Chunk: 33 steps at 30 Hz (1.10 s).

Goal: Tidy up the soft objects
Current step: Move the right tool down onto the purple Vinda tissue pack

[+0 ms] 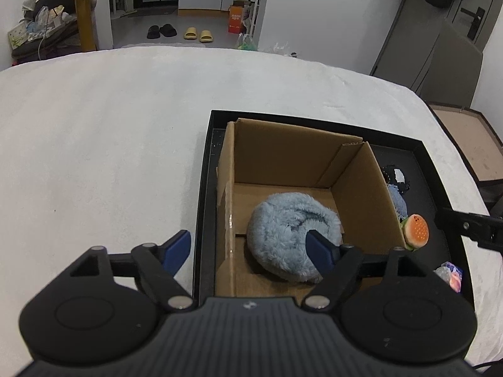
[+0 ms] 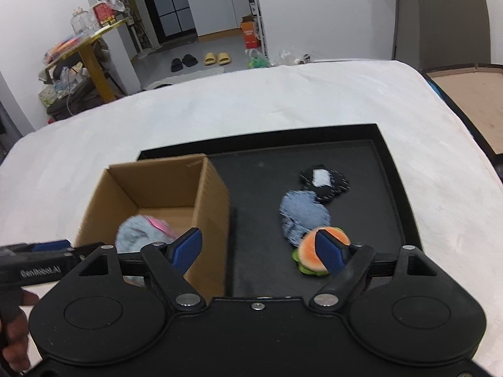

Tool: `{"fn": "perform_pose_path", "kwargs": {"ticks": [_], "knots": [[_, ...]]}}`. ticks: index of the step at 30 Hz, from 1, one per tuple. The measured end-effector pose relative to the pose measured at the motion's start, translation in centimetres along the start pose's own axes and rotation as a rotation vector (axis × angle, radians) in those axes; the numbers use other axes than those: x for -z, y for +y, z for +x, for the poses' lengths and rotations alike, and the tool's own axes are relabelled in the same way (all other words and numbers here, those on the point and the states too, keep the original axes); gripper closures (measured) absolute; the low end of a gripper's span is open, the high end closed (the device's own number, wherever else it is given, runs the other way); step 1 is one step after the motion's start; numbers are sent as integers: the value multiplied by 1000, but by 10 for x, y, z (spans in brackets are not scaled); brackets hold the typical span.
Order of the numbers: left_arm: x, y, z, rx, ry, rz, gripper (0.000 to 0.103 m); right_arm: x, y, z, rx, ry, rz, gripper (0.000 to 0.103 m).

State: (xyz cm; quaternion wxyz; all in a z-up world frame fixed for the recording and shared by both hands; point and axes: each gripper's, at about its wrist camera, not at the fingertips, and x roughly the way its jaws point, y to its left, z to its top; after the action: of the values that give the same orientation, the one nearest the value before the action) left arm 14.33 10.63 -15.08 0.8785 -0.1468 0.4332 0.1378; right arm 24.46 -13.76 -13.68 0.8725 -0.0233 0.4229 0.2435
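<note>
A fluffy light-blue plush point(image 1: 290, 235) lies inside the open cardboard box point(image 1: 301, 154), which stands in the left part of a black tray point(image 1: 424, 160). My left gripper point(image 1: 248, 246) is open and empty, above the box's near left edge. My right gripper point(image 2: 262, 248) is open and empty, above the tray between the box point(image 2: 210, 201) and a burger plush point(image 2: 309, 253). A blue-grey fabric piece point(image 2: 303, 213) and a black patch with a white label point(image 2: 323, 180) lie on the tray behind the burger. The blue plush shows in the box with something pink point(image 2: 158, 224).
The tray point(image 2: 393, 169) sits on a white cloth-covered surface point(image 1: 110, 141). A small wrapped packet point(image 1: 452, 275) lies at the tray's near right corner. A brown board point(image 2: 471, 94) lies beyond the right edge. The room floor with slippers lies beyond the far edge.
</note>
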Motion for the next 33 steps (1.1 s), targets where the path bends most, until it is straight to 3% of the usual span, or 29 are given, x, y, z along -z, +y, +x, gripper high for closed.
{"fn": "perform_pose_path", "kwargs": {"ticks": [9, 33], "knots": [[2, -15, 3, -16, 35, 73, 23, 17, -32, -3, 44, 15, 56, 19], [13, -43, 8, -83, 106, 143, 21, 71, -103, -1, 129, 55, 182, 20]]}}
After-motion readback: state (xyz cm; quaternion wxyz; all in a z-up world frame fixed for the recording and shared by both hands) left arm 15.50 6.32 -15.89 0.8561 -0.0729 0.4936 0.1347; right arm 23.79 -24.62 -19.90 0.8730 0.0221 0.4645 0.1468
